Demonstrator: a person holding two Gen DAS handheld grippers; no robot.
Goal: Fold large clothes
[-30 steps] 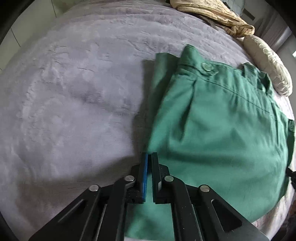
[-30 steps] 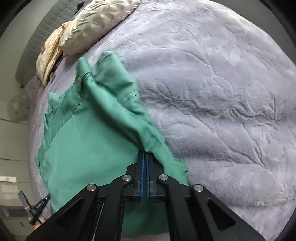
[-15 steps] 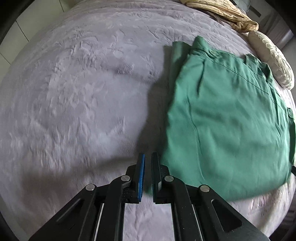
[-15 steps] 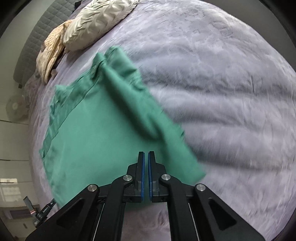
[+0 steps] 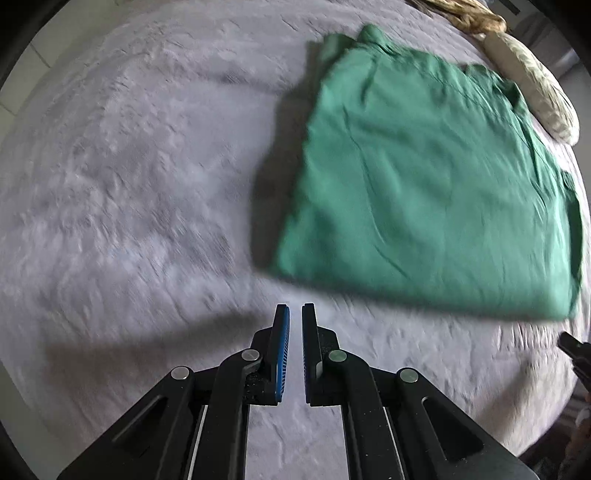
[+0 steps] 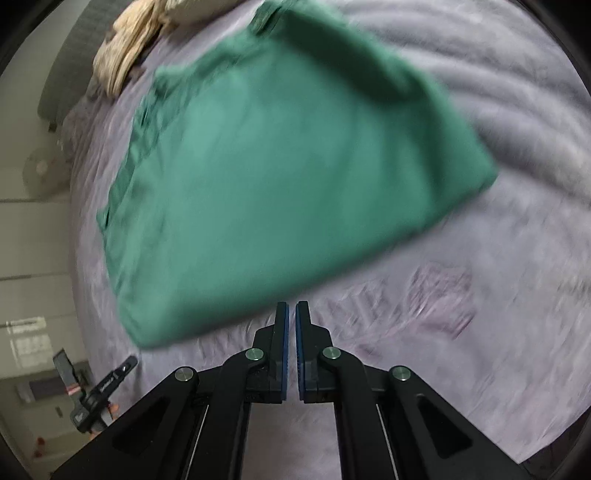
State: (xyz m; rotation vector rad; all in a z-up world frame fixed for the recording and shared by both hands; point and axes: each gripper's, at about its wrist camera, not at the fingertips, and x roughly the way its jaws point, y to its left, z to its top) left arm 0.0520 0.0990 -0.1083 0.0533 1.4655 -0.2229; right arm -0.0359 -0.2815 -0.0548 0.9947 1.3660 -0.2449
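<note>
The left gripper (image 5: 295, 310) hangs over the grey bedspread (image 5: 129, 177) with its blue-lined fingers (image 5: 282, 332) a narrow slit apart and nothing between them; bare bedspread shows through the gap. Ahead of these tips and off to their right lies the green garment (image 5: 424, 184), folded into a flat, roughly rectangular stack, its near edge just beyond the fingertips and apart from them. Past the far right corner of the garment a cream pillow (image 5: 535, 85) and a tan bundle of cloth (image 5: 469, 16) lie at the far rim of the bed. The right gripper (image 6: 291, 310) likewise holds nothing, its fingers (image 6: 303, 332) parted by a thin gap. Directly ahead of it and spreading to its left is the same green garment (image 6: 277, 177), blurred in the right wrist view, its near edge just beyond the tips and not touching them. To the right of these tips the bedspread (image 6: 480, 332) is bare, and at far upper left the tan cloth (image 6: 125, 55) shows again.
</note>
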